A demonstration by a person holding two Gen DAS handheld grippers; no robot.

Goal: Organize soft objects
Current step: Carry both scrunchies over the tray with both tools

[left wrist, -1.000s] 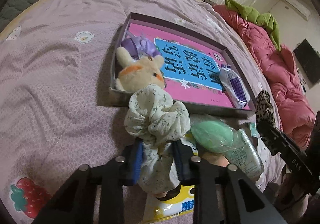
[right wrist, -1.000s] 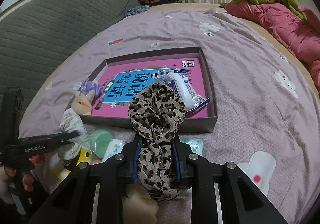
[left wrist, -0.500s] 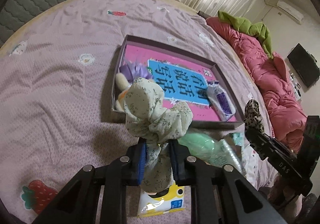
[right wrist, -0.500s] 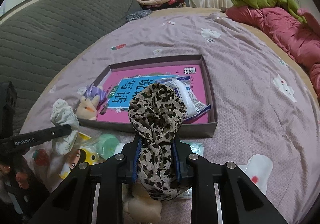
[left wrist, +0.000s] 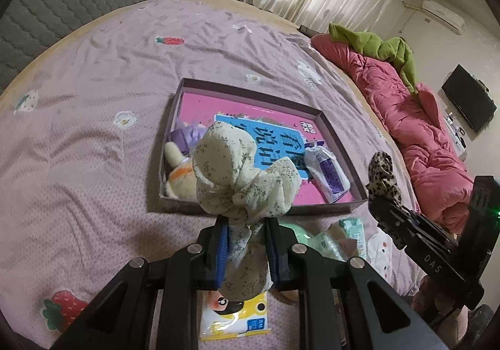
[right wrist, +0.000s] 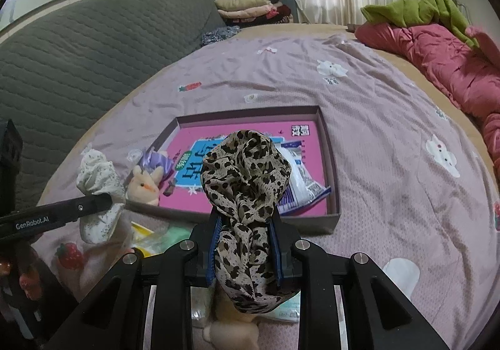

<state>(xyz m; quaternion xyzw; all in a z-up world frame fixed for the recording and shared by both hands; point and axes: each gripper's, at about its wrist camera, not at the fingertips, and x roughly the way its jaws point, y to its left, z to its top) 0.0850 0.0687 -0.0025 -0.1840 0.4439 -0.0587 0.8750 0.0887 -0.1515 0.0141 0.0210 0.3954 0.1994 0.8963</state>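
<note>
We are pinching two light, floppy items at mid-bunch, lower centre of each frame: left gripper [left wrist: 246, 251] clamped tight on the floral scrunchie [left wrist: 243, 175], right gripper [right wrist: 245, 251] clamped tight on the leopard scrunchie [right wrist: 245, 181].

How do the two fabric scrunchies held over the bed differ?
The pale cream floral scrunchie carries tiny sprigs on a light ground; the tan leopard-print scrunchie has bold dark spots. The floral one sits in the left tongs, the leopard one in the right tongs. Both are gathered cloth loops, pinched at their lower part and bunching above the tongs, near the purple-walled box.

Cream floral scrunchie [left wrist: 240, 175], leopard-print scrunchie [right wrist: 247, 181], pink-bottomed box [left wrist: 250, 93], lilac bedspread [left wrist: 78, 147].
</note>
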